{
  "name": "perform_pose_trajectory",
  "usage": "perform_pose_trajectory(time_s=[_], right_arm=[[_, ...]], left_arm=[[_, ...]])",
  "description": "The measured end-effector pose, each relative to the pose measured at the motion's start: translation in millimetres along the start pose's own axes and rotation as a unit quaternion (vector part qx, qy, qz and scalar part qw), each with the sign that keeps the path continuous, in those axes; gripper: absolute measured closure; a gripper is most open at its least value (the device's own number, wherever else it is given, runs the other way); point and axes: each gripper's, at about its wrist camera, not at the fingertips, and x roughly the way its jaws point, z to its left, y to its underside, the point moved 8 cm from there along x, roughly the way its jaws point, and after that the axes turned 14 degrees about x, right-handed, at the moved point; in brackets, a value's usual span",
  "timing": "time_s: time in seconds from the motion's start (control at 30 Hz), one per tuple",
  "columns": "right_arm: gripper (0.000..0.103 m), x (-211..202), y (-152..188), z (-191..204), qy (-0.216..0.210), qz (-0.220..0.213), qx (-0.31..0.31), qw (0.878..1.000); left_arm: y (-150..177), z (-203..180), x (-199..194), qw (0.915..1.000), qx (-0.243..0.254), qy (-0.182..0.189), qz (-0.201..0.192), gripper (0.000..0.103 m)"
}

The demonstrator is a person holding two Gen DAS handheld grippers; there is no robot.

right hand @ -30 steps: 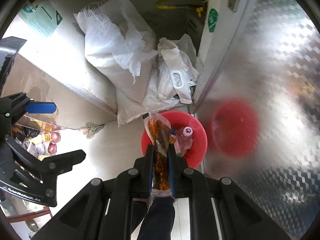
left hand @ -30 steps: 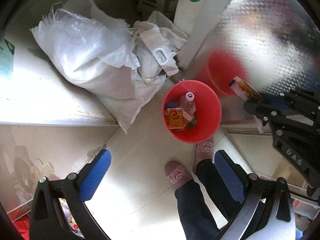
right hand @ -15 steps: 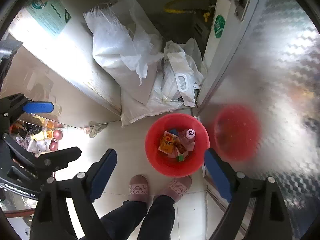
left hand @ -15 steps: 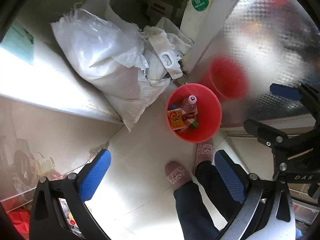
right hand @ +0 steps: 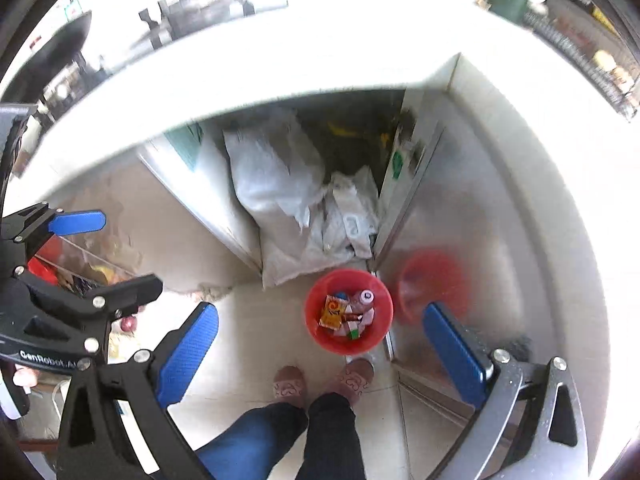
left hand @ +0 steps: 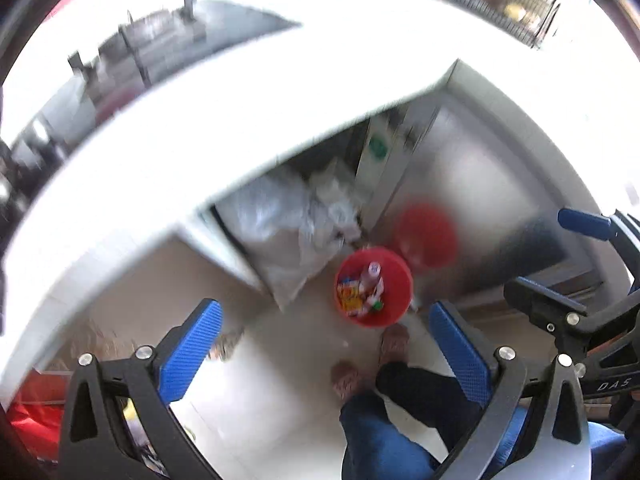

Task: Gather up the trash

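A kitchen floor of pale tiles (right hand: 256, 344) fills the lower middle of both views, with a white countertop (right hand: 280, 60) arching across the upper half and an open cabinet beneath it stuffed with white sacks (right hand: 280, 184). At the foot of that cabinet, just below centre in the right wrist view, stands the red bucket (right hand: 316, 332), beside a shiny metal door (right hand: 460, 200) that throws back a blurred red reflection of it. Inside lie the collected pieces — an orange-yellow packet (right hand: 333, 312), a small bottle with a pale cap (right hand: 366, 297) and a few other wrappers too small to tell apart. The person's slippered feet (right hand: 289, 385) stand just in front of the bucket, at the bottom of the frame.

The right gripper (right hand: 320, 352) has just been opening its jaws; its blue pads now stand wide apart with nothing between them, only the floor and bucket seen through the gap. The left gripper (left hand: 324, 352) is likewise spread wide and empty, its view heavily blurred.

As a judgement, the drop into the bucket looks done — no trash is in either gripper. No loose litter shows on the visible floor, though the counter is overexposed and blurred, so whether more remains to collect cannot be told.
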Motion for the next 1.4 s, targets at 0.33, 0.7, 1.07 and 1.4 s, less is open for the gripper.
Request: perform_pose_trajectory(time_s=[0.33,0.7,1.07,1.4], right_arm=[[0.001,-140.0,-46.0,-12.1,0.012,-0.107,0.033,0.994],[0.001,-259.3,-49.8,-24.0,0.016,-0.213,0.024,0.977],[0.001,-323.9,24.4,-41.6,0.039,-0.242,0.019,0.969],[0.001,-352.3,54.8,-31.3,0.052,-0.267,0.05,0.961]], left_arm=[[-63.3,-11.9,-131.0,0.9944,0.02,-0.004,-0.103,0.0],[-84.6,-59.4,-239.8,0.9774,0.059,-0.054,-0.196,0.0],[-30.7,-122.8,-324.4,0.967,0.042,-0.025,-0.25,0.0],[5.4,-144.9,-365.9,0.9612,0.06,-0.023,-0.268,0.0]])
